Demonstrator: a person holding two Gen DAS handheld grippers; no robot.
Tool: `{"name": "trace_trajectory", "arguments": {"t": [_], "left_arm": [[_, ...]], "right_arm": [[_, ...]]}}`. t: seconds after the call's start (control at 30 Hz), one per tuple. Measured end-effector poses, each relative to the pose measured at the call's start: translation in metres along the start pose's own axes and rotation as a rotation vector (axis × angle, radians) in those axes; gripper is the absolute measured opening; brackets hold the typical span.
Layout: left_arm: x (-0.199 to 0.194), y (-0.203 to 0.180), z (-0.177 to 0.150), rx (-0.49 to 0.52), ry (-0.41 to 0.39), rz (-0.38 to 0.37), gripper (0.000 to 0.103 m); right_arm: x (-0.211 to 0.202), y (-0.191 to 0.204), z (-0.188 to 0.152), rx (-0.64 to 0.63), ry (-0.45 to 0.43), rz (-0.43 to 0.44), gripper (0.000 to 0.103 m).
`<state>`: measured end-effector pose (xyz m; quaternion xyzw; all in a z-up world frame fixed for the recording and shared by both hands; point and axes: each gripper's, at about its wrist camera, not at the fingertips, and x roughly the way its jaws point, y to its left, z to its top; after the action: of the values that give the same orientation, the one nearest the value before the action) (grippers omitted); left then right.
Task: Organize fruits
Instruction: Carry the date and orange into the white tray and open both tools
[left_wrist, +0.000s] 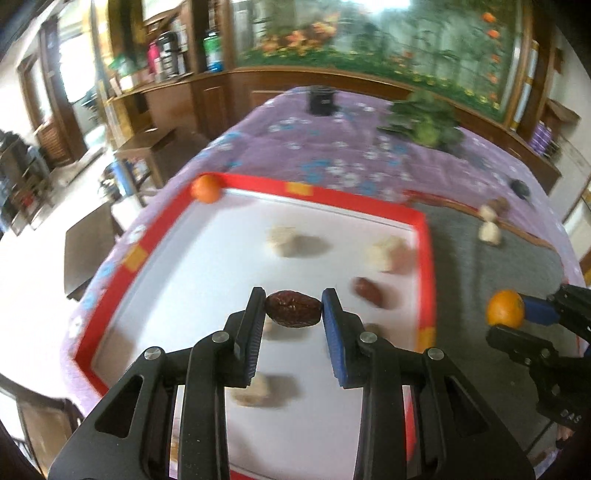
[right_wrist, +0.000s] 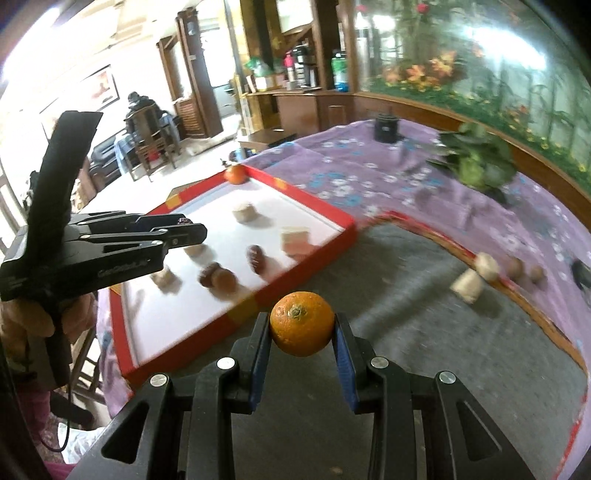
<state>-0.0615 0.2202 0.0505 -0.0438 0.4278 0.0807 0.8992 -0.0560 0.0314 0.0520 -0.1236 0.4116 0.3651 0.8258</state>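
Note:
My left gripper (left_wrist: 293, 301) is shut on a dark red date (left_wrist: 293, 308), held above the white floor of the red-rimmed tray (left_wrist: 424, 258). In the tray lie another red date (left_wrist: 367, 291), several pale nuts (left_wrist: 282, 240) and an orange (left_wrist: 205, 188) in the far left corner. My right gripper (right_wrist: 302, 325) is shut on an orange (right_wrist: 301, 323) over the grey mat (right_wrist: 424, 314), just right of the tray (right_wrist: 295, 199). The right wrist view shows the left gripper (right_wrist: 192, 230) above the tray. The left wrist view shows the right gripper (left_wrist: 517, 321) with its orange (left_wrist: 505, 309).
On the grey mat's far edge lie pale nuts (right_wrist: 476, 275) and small brown fruits (right_wrist: 515, 267). A leafy green bunch (right_wrist: 476, 162) and a dark jar (right_wrist: 386, 127) sit on the purple flowered cloth (right_wrist: 351, 166). Wooden cabinets and chairs stand beyond the table.

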Motion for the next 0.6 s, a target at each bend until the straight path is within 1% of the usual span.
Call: {"name": "trace_trajectory", "arguments": {"t": [0.17, 0.23, 0.3, 0.43, 0.6], "left_arm": [[0.007, 0.026, 0.004, -0.053, 0.004, 0.036, 0.03], [0.012, 0.035, 0.006, -0.071, 0.011, 0.05, 0.031], [0.016, 0.042, 0.008, -0.086, 0.019, 0.061, 0.031], [0.029, 0.049, 0.012, -0.111, 0.041, 0.068, 0.031], [0.039, 0.055, 0.017, -0.138, 0.052, 0.08, 0.031]], "right_arm": [[0.018, 0.022, 0.018, -0.039, 0.014, 0.067, 0.032], [0.027, 0.031, 0.023, -0.054, 0.026, 0.077, 0.032], [0.033, 0.038, 0.024, -0.064, 0.038, 0.089, 0.032], [0.042, 0.058, 0.023, -0.09, 0.066, 0.163, 0.032], [0.056, 0.08, 0.019, -0.141, 0.104, 0.183, 0.032]]}}
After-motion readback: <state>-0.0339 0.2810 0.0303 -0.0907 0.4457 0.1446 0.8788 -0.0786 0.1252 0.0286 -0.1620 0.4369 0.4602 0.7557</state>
